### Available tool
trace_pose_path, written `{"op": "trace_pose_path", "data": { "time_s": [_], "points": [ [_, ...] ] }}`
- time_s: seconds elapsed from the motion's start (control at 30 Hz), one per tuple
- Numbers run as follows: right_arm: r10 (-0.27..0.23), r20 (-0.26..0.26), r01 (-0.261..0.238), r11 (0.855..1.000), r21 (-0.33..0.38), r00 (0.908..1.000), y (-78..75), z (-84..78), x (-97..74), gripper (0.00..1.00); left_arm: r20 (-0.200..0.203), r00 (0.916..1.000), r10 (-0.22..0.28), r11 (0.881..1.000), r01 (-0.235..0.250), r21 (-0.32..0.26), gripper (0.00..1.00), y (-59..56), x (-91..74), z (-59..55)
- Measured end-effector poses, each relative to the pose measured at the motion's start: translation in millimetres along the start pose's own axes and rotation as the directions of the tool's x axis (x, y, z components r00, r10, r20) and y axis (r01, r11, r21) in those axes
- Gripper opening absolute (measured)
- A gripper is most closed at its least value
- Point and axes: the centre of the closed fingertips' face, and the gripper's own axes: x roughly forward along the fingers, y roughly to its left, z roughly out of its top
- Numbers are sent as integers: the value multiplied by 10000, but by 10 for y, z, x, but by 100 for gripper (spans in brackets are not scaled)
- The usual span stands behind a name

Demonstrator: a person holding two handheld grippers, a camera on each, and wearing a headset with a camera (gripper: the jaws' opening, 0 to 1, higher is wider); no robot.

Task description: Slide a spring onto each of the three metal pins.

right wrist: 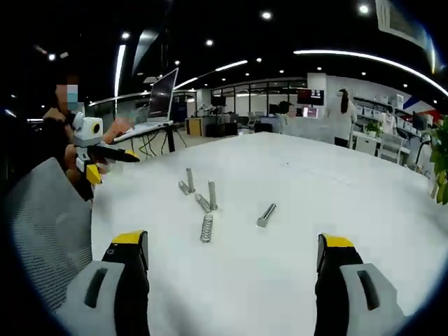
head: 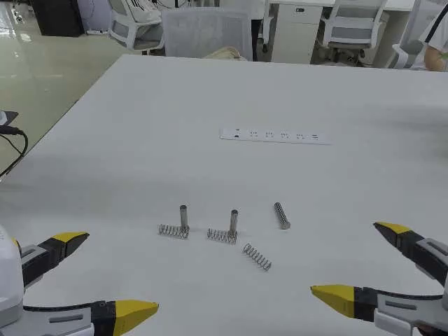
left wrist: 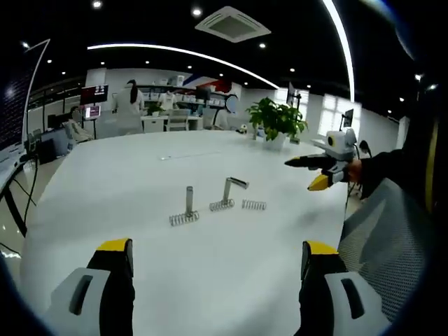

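Two metal pins (head: 183,215) (head: 233,221) stand upright on the white table (head: 210,105); a third pin (head: 281,215) lies flat to their right. A spring (head: 173,230) lies at the foot of the left pin, a second spring (head: 222,236) at the foot of the middle pin, and a third spring (head: 257,257) lies loose nearer me. My left gripper (head: 112,273) hovers open at the near left, empty. My right gripper (head: 350,257) is open at the near right, also empty. The left gripper view has the pins (left wrist: 189,199) ahead, and the right gripper view has the lying pin (right wrist: 266,214).
A white power strip (head: 274,135) lies flat beyond the pins. Office chairs (head: 203,31) stand along the table's far edge. A black cable (head: 14,140) hangs off the left edge. Bare tabletop surrounds the parts.
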Motion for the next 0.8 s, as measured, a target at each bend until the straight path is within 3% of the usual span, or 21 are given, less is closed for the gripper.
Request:
{"op": "trace_pose_path", "data": {
  "time_s": [0.8],
  "points": [
    [3, -87, -3, 10000, 2, 10000, 9, -18, -3, 93, 42, 9999, 123, 9999, -123, -23, 93, 11, -31, 6]
  ]
}}
